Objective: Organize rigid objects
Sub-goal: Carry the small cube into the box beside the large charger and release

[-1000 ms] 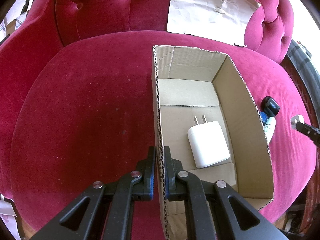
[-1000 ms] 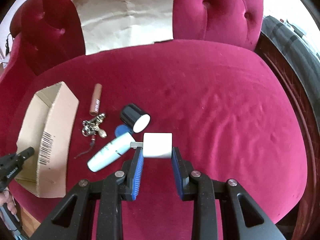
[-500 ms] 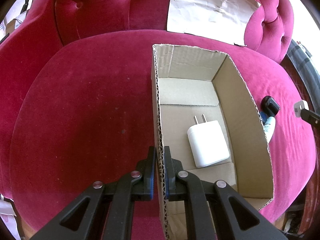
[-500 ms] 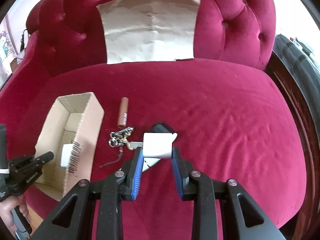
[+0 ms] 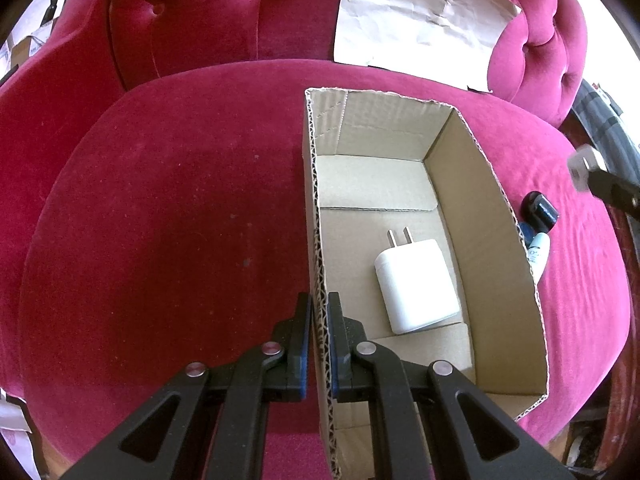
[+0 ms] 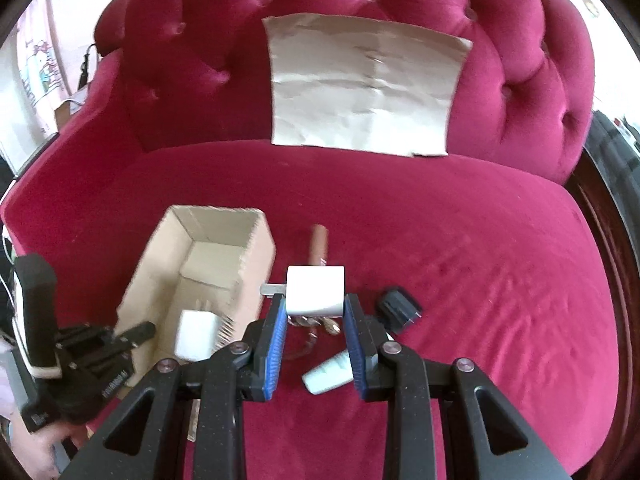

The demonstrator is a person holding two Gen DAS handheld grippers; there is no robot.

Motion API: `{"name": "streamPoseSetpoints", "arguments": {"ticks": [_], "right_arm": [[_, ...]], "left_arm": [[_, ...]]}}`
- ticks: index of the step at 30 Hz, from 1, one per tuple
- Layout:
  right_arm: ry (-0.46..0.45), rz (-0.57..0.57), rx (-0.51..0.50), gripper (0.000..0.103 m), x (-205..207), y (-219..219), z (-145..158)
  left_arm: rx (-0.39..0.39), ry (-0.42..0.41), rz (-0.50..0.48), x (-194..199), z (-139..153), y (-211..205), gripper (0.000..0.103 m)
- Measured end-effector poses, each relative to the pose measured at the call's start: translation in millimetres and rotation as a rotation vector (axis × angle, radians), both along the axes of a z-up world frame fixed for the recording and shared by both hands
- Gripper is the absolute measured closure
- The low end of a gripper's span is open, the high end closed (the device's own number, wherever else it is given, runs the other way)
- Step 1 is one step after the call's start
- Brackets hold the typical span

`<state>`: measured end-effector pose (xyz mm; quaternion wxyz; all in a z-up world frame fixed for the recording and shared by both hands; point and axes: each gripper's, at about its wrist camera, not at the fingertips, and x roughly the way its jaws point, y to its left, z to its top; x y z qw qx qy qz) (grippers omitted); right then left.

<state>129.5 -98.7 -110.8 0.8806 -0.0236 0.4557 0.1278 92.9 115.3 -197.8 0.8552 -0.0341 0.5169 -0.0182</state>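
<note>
— Nearest the box [image 5: 472,184], what is happening?

— Left gripper [image 5: 319,344] is pinching the box's left wall, steadying it. Right gripper [image 6: 314,334] is clamping a white plug [image 6: 316,295], prongs pointing toward the box, and is hanging above the seat just right of the box, not over the opening.

— Anything sitting inside the box?

— One white charger [image 5: 416,286] is lying flat on the box floor, toward the near end, prongs pointing at the far wall.

— And what is waiting outside?

— Right of the box, going outward: a white bottle [image 6: 330,372], a key bunch [image 6: 316,323] partly hidden under the plug, a black adapter [image 6: 398,305], and farther back a brown tube [image 6: 319,244].

— So how far along?

— I am judging it early: one piece in, one in hand, four lying on the sofa [image 6: 460,240]. Beyond the box, brown paper [image 6: 364,88] is leaning on the backrest.
</note>
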Motion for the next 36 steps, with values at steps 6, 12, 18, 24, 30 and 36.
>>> {"name": "streamPoseSetpoints", "arguments": {"ticks": [6,12,18,24,30,36], "right_arm": [[-0.023,0.049,0.024,0.073,10,32,8],[-0.023,0.086,0.044,0.073,15,53,8],[0.007,0.121,0.058,0.073,19,68,-3],[0.037,0.154,0.068,0.073,25,83,-20],[0.069,0.171,0.067,0.073,30,92,-36],[0.087,0.181,0.062,0.073,33,99,-50]], "left_arm": [[-0.002,0.000,0.001,-1,0,0,0.096],[-0.003,0.000,0.000,-1,0,0,0.096],[-0.004,0.000,0.000,-1,0,0,0.095],[-0.003,0.003,-0.001,-1,-1,1,0.095],[-0.003,0.004,-0.001,0,-2,2,0.095],[-0.002,0.005,-0.002,1,-2,1,0.095]]}}
